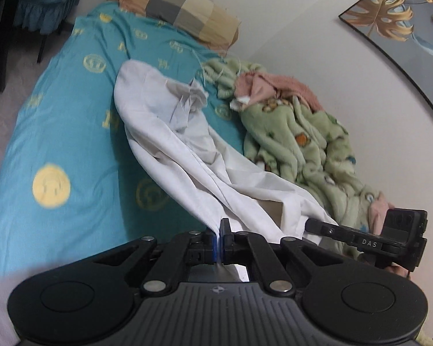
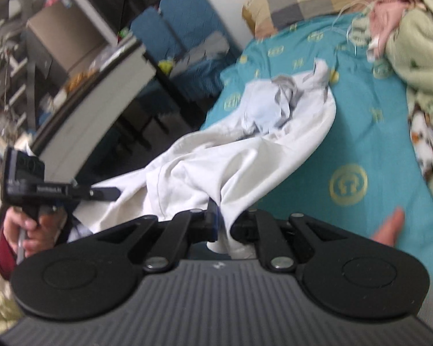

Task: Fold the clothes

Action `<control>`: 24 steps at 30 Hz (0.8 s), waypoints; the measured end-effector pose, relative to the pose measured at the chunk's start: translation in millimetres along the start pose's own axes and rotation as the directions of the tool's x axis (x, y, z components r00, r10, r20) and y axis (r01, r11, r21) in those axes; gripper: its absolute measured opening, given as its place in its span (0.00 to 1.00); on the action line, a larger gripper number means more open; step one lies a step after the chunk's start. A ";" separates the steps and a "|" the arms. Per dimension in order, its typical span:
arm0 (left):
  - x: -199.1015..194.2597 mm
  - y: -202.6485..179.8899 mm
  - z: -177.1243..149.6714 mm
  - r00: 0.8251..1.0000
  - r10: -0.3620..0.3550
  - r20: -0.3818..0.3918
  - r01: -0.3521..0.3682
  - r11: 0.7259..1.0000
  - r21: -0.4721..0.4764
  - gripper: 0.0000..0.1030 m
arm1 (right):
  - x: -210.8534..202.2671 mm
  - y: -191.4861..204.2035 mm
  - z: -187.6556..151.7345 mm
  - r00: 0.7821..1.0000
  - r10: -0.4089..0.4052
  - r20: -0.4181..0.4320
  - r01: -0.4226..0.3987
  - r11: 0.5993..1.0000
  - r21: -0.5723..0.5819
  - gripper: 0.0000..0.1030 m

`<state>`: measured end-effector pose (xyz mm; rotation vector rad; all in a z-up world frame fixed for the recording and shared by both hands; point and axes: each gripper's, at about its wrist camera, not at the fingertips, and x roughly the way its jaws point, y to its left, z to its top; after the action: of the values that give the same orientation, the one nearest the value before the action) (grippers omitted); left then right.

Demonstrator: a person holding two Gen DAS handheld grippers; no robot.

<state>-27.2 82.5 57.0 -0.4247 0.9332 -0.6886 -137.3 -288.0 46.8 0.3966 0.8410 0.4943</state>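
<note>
Left tongs (image 1: 218, 240) are clamped on one edge of a white garment (image 1: 170, 132), which stretches from them up across the teal bed (image 1: 60, 121), its far end bunched on the sheet. Right tongs (image 2: 223, 225) pinch another near edge of the garment, cloth sagging between the two grips. Beyond lie a checked pillow (image 1: 182, 8) at the head and a green blanket (image 1: 297, 132) along the wall (image 1: 317, 43).

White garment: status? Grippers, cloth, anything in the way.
Left gripper shut on white garment edge. Right gripper shut on another edge. Garment bunched, lifted near grippers, far end on teal bedsheet. Green blanket heaped alongside, near the cloth.
</note>
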 end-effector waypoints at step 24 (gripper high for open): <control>182.3 76.9 131.6 0.964 0.182 0.192 -0.201 0.976 0.083 0.03 | 181.2 -100.6 154.2 0.963 -0.248 0.108 0.247 0.969 0.025 0.10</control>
<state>185.2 15.1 -25.4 -0.2973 0.7497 -0.5082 111.9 -290.0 -21.3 0.3202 0.7734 0.2329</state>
